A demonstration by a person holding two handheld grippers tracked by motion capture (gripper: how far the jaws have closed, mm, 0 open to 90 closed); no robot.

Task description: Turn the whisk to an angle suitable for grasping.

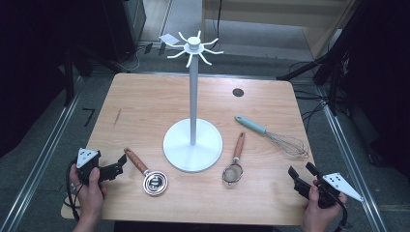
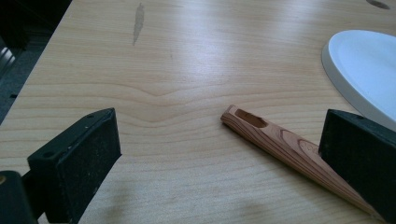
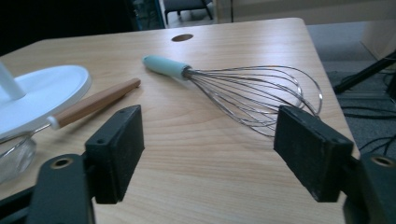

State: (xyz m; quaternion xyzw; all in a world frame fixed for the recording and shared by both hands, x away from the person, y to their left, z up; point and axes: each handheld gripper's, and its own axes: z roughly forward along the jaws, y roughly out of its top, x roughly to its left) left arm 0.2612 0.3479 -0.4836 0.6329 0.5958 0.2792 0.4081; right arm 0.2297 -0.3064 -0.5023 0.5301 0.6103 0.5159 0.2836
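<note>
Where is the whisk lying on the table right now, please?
In the high view the whisk lies on the table's right side, right of the white stand's base, beyond the small strainer; the right gripper view shows it too.

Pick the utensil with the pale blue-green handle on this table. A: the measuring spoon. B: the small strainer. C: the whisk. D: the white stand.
C: the whisk has the pale blue-green handle, lying right of the white stand; the strainer and the measuring spoon both have wooden handles.
</note>
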